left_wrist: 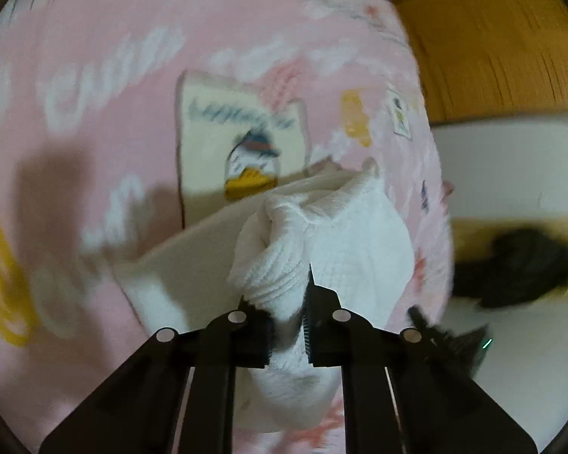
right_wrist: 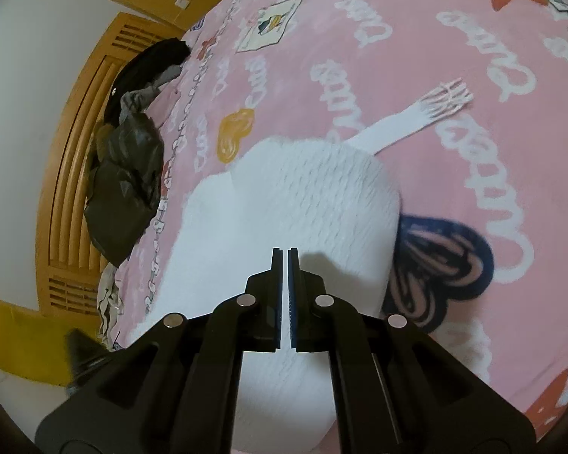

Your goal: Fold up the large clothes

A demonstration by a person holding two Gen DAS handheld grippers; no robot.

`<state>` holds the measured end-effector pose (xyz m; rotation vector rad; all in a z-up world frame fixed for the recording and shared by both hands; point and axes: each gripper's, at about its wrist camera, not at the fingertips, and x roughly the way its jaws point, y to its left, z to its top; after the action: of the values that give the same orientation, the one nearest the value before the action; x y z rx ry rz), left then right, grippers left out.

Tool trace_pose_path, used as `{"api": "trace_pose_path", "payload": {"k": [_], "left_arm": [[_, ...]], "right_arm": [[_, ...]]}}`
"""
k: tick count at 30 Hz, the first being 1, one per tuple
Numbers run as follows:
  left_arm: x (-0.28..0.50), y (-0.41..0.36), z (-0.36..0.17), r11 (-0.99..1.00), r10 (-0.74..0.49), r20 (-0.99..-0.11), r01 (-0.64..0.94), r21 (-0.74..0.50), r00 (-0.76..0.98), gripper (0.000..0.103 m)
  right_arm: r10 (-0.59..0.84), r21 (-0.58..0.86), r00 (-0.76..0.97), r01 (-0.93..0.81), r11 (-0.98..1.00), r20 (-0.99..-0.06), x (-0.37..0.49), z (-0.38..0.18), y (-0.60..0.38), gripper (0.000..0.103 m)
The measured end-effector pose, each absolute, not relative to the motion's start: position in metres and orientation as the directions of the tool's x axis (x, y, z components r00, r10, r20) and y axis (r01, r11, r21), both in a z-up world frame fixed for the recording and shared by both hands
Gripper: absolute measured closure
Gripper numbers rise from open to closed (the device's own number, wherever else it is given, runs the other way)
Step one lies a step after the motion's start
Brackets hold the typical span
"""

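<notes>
A white textured garment (left_wrist: pixel 322 234) lies bunched on the pink printed bedspread (left_wrist: pixel 94 94). My left gripper (left_wrist: pixel 287 302) is shut on a thick fold of it, and the cloth bulges up between and beyond the fingers. In the right wrist view the same white garment (right_wrist: pixel 284 204) is spread below my right gripper (right_wrist: pixel 287 257), whose jaws are closed together with nothing between them, just above the cloth. A white strip with a fringed end (right_wrist: pixel 416 113) sticks out from the garment across the bedspread (right_wrist: pixel 473 151).
A pile of dark clothes (right_wrist: pixel 132 159) lies at the bed's left edge by the wooden headboard (right_wrist: pixel 75 151). A dark garment (left_wrist: pixel 518 268) lies on a surface beyond the bed's right edge. The white wall (right_wrist: pixel 19 113) is behind the headboard.
</notes>
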<state>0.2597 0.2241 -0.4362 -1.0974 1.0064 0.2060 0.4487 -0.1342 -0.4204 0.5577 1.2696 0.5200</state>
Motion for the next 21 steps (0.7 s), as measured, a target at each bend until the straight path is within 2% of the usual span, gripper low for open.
{"api": "trace_pose_path", "payload": {"k": [3, 5, 10, 13, 15, 17, 19, 21], "left_arm": [[0.263, 0.215, -0.403, 0.575, -0.274, -0.784, -0.559, -0.598, 0.557, 0.093], [0.256, 0.215, -0.406, 0.590, -0.259, -0.809, -0.577, -0.566, 0.528, 0.093], [0.225, 0.237, -0.461, 0.534, -0.206, -0.878, -0.703, -0.471, 0.432, 0.093], [0.240, 0.246, -0.493, 0.602, -0.200, -0.907, -0.683, -0.413, 0.371, 0.093], [0.255, 0.248, -0.510, 0.638, -0.256, -0.905, -0.643, -0.423, 0.341, 0.092], [0.267, 0.248, -0.511, 0.671, -0.254, -0.915, -0.624, -0.400, 0.313, 0.091], [0.267, 0.252, -0.504, 0.672, -0.260, -0.916, -0.623, -0.400, 0.306, 0.088], [0.263, 0.258, -0.490, 0.656, -0.291, -0.906, -0.625, -0.423, 0.308, 0.075]], "right_arm": [[0.647, 0.647, 0.215, -0.080, 0.759, -0.732, 0.455, -0.420, -0.132, 0.100], [0.660, 0.655, 0.202, -0.100, 0.749, -0.724, 0.454, -0.421, -0.127, 0.100], [0.630, 0.612, 0.077, -0.172, 0.772, -0.773, 0.445, -0.440, -0.093, 0.100], [0.638, 0.615, 0.074, -0.205, 0.762, -0.766, 0.438, -0.461, -0.076, 0.103], [0.557, 0.531, 0.078, -0.216, 0.819, -0.827, 0.443, -0.478, -0.065, 0.103], [0.548, 0.527, 0.077, -0.193, 0.828, -0.833, 0.447, -0.478, -0.063, 0.103], [0.560, 0.538, 0.096, -0.184, 0.823, -0.823, 0.450, -0.460, -0.067, 0.103], [0.566, 0.539, 0.139, -0.187, 0.821, -0.813, 0.452, -0.443, -0.075, 0.103]]}}
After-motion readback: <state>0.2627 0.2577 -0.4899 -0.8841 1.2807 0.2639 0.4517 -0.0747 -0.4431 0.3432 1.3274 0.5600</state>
